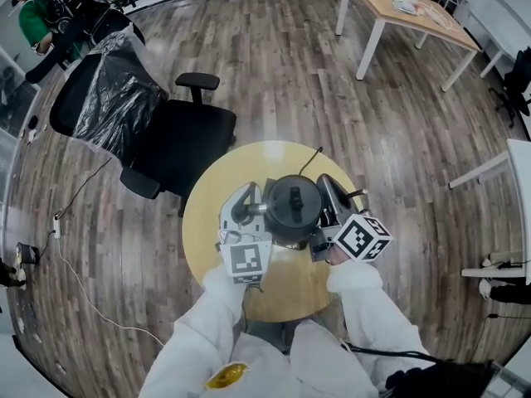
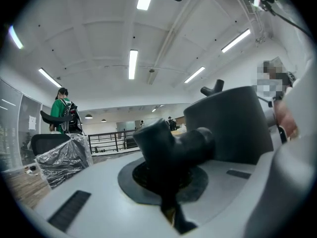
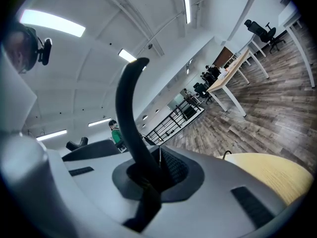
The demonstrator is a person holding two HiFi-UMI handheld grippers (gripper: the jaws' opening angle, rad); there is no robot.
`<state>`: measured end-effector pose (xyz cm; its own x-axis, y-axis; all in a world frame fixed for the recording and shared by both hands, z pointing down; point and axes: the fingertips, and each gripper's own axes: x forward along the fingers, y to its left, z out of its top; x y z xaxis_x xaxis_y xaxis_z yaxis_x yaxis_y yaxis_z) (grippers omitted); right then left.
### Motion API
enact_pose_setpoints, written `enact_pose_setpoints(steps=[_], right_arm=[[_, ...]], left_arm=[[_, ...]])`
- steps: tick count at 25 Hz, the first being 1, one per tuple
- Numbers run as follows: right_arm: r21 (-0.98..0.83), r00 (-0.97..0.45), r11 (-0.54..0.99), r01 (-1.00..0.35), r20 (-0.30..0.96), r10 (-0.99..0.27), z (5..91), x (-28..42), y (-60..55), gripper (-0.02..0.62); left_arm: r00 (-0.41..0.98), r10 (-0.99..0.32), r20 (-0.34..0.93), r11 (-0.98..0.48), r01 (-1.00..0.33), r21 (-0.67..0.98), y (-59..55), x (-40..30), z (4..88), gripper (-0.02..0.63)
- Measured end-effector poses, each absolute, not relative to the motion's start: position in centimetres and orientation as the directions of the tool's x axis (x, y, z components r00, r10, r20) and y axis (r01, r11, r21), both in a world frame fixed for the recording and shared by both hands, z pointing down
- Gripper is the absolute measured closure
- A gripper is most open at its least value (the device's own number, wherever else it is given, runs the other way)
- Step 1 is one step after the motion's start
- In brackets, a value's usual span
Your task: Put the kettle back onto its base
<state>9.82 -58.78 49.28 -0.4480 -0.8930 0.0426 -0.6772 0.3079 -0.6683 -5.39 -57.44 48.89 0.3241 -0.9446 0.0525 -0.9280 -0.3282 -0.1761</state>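
Though I am watching through the cameras only, the room reads clearly: a wood-plank floor [image 1: 332, 98] fills the head view, with a long rectangular table [image 1: 406, 11] on white legs at the upper right. Below me stands the round yellow table [image 1: 207, 214]. Just beyond its far left edge is a black office chair [image 1: 178, 143], and behind that a second chair wrapped in plastic sheeting [image 1: 112, 98]. A person in a green top [image 1: 41, 15] is at the far upper left, well apart from all this.

The kettle [image 1: 292, 207] is black and upright, over the middle of the round table, its lid knob facing up at me. It hides whatever is under it, so I cannot tell whether it sits on its base. My white sleeves [image 1: 207, 322] reach in from the bottom edge.

The left gripper [image 1: 247, 208] lies against the kettle's left side, pointing away from me. In the left gripper view its jaws [image 2: 171, 177] are pressed together on a short, stubby black part, with the kettle's dark body just to the right; whether that part is the spout I cannot say. The right gripper [image 1: 332, 199] flanks the kettle's right side. In the right gripper view its jaws [image 3: 148, 175] are clamped narrow on the kettle's thin curved handle [image 3: 130, 113], which rises out of them.

A thin black cord [image 1: 314, 157] trails from behind the kettle across the tabletop.
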Motion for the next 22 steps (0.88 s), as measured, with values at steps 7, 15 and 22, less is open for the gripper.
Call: enact_pose_setpoints(steps=[7,15,22], right_arm=[[-0.676,-0.440,0.295,-0.675,0.047,-0.897,53.1,9.8,-61.2,0.583],[-0.666,-0.433,0.293,-0.686,0.050,-0.900,57.2,10.5,-62.7,0.583],[-0.634,-0.428,0.312,-0.707,0.034,-0.903,59.2,11.1,-63.6,0.583]], left_arm=[[0.333,-0.938,0.100,-0.345,-0.923,-0.171,-60.1,-5.4,52.9,0.607],[0.360,-0.917,0.170,-0.387,-0.907,-0.166,-61.8,-4.4,57.8,0.607],[0.370,-0.894,0.254,-0.422,-0.886,-0.194,-62.4,-3.9,61.3,0.607]])
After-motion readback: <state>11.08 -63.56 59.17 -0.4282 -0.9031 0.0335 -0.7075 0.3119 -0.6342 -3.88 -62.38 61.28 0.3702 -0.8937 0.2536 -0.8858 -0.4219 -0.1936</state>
